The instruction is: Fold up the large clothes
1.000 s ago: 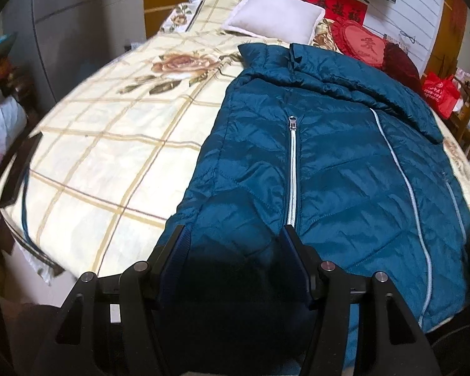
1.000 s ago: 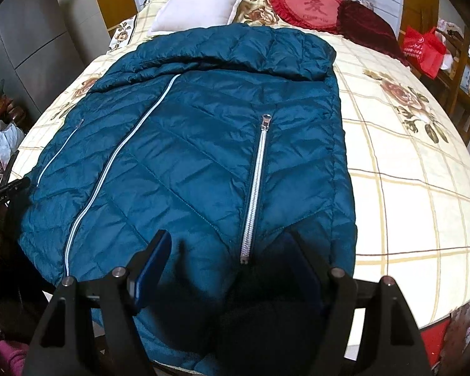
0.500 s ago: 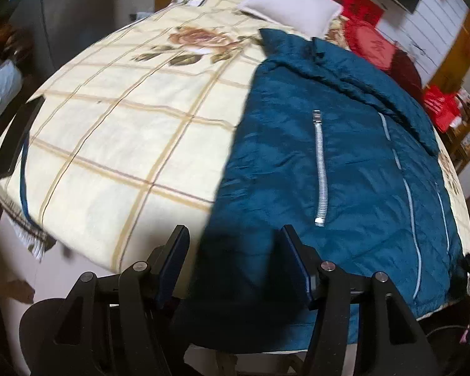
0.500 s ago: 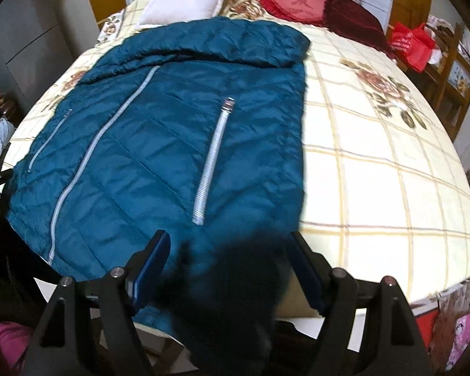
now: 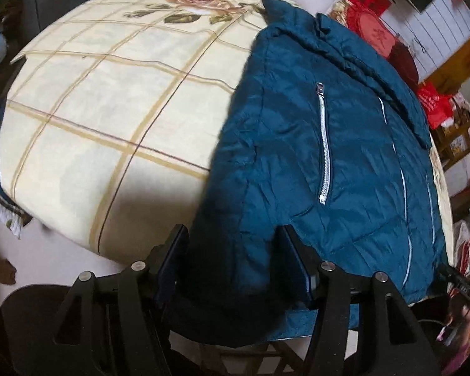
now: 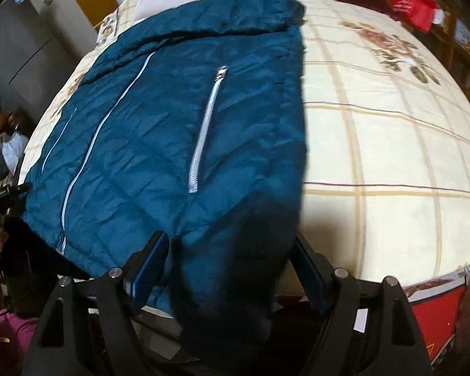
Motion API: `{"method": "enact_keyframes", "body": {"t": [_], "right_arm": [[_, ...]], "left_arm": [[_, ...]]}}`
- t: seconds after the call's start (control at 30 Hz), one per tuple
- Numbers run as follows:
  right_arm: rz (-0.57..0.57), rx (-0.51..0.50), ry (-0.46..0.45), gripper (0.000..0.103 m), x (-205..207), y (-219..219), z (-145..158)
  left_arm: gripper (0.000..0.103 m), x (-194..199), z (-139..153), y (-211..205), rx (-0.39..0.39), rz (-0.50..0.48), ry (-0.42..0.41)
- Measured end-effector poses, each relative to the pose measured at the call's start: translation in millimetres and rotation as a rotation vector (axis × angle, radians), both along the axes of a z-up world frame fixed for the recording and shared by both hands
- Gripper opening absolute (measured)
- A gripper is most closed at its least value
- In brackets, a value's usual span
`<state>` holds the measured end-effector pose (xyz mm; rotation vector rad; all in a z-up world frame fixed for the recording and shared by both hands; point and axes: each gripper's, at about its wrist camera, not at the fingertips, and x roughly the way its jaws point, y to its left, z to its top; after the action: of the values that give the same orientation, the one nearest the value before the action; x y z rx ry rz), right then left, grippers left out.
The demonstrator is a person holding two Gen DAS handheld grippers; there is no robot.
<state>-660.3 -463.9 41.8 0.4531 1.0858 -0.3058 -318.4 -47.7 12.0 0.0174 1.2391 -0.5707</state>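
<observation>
Teal puffer jacket [image 5: 313, 144] at bed's [image 5: 109, 109] near edge: likely light, slippery, compressible; left gripper [image 5: 232, 260] and right gripper [image 6: 228, 266] spread wide over hem corners, the best hold.

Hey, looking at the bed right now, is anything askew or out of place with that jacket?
Slightly. The teal jacket lies flat but its hem hangs past the near edge of the bed, so the bottom droops off between the open left gripper and right gripper. Otherwise nothing looks spilled or damaged.
</observation>
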Motion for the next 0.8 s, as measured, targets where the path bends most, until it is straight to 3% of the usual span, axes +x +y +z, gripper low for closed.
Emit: {"method": "enact_keyframes", "body": {"t": [0.2,0.57,0.7,0.77,0.8], "right_arm": [[0.006,0.049,0.003,0.082,4.7,-0.9,-6.5],[-0.012,0.095,-0.048,0.081,9.6,6.4,-16.4],[0.021,0.067,-0.05,0.059,13.1,13.3,-14.6],[0.044,0.035,-0.057,0.042,12.6,15.9,-10.5],[0.054,0.016,-0.065,0.032,12.3,17.5,-6.9]], "left_arm": [[0.076,4.6,0.4,2.2,-0.005,-0.004,0.014],[0.078,-12.6,0.6,-14.0,0.071,-0.109,-0.041],[0.069,-14.7,2.4,-16.5,0.07,-0.124,-0.048],[0.049,-17.2,5.0,-17.8,0.066,-0.134,-0.068],[0.045,-19.8,7.4,-18.5,0.063,-0.139,-0.08]]}}
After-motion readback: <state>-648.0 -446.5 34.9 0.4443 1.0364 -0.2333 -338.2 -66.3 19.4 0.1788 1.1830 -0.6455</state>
